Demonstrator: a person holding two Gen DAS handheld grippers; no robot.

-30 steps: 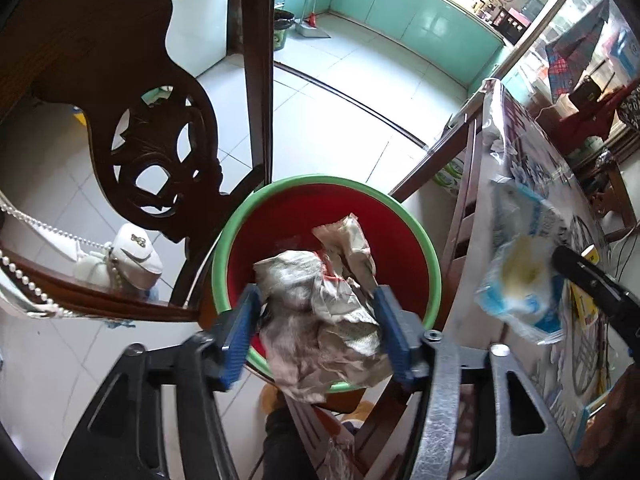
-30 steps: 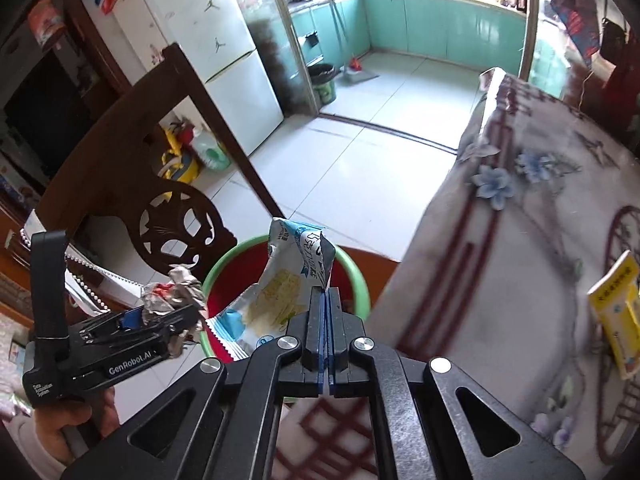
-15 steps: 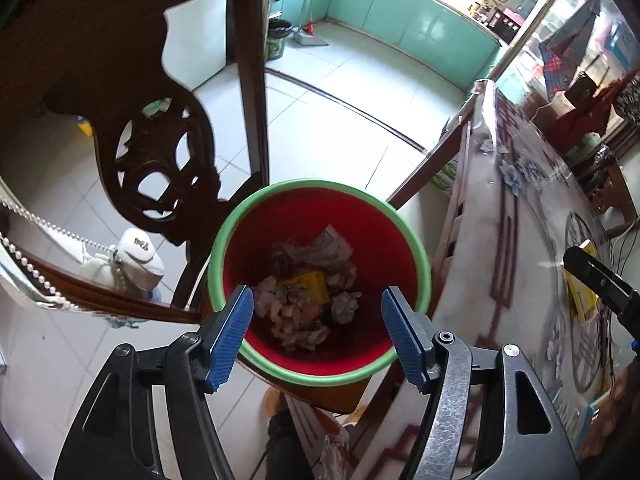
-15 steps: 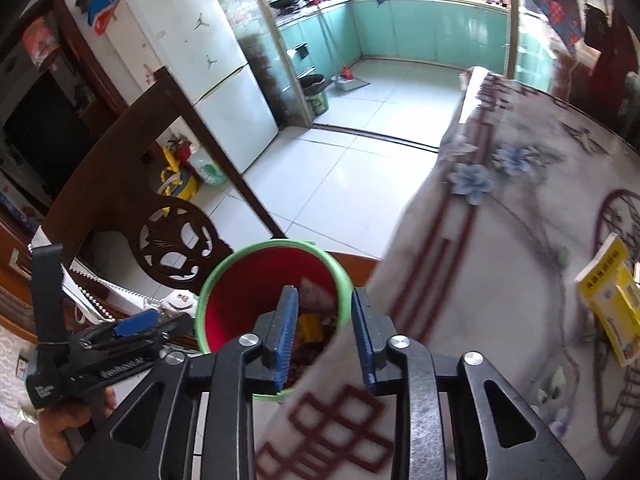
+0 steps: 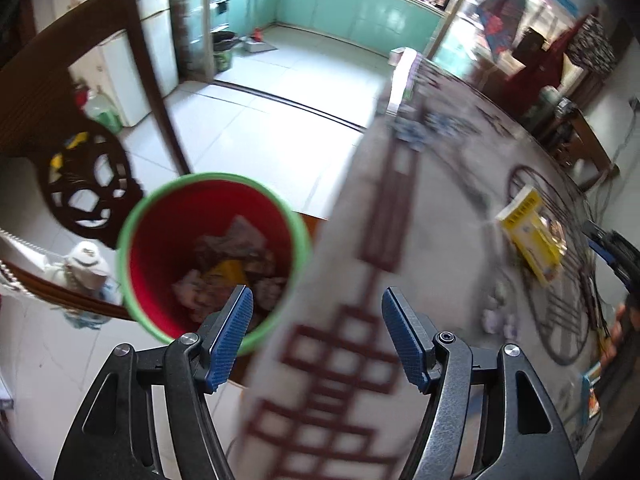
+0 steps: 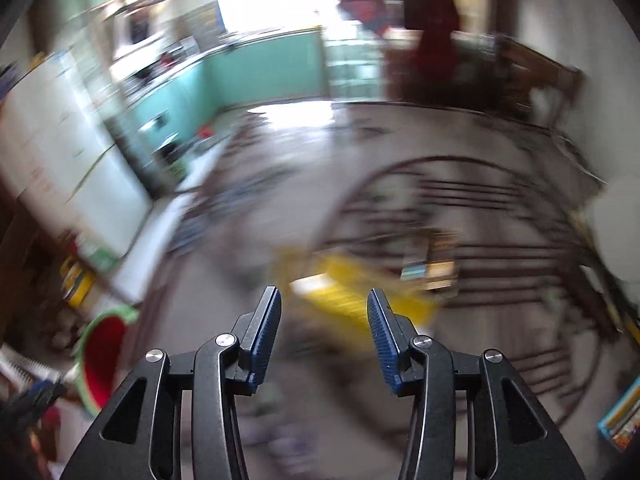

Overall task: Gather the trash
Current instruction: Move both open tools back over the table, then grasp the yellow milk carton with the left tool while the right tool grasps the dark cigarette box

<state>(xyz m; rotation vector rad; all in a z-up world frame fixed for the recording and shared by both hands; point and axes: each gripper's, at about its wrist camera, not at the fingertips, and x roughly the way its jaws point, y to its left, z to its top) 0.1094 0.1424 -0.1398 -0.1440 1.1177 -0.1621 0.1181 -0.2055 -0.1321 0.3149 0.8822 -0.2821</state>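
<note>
One red bin [image 5: 152, 264] with a green rim stands beside the table [image 5: 440, 208]. On the table lie one yellow packet [image 5: 528, 236] and, nearer than it, a small cluster of crumpled white scraps [image 5: 496, 316], too blurred to count. Two grippers, both empty.

1. Your left gripper [image 5: 316, 334] is spread wide with nothing between its blue pads [image 5: 228, 336], over the blurred edge of the table [image 5: 440, 208].
2. The bin [image 5: 214, 256], red inside with a green rim, stands on the floor just beside the table; crumpled wrappers [image 5: 236, 260] lie in it.
3. A yellow packet [image 5: 530, 236] lies on the table to your right, and pale paper scraps [image 5: 496, 312] lie near it.
4. The right gripper's tip [image 5: 612, 246] shows at the right edge; you cannot tell its opening here.
5. A carved chair [image 5: 88, 196] stands left of the bin.
</note>
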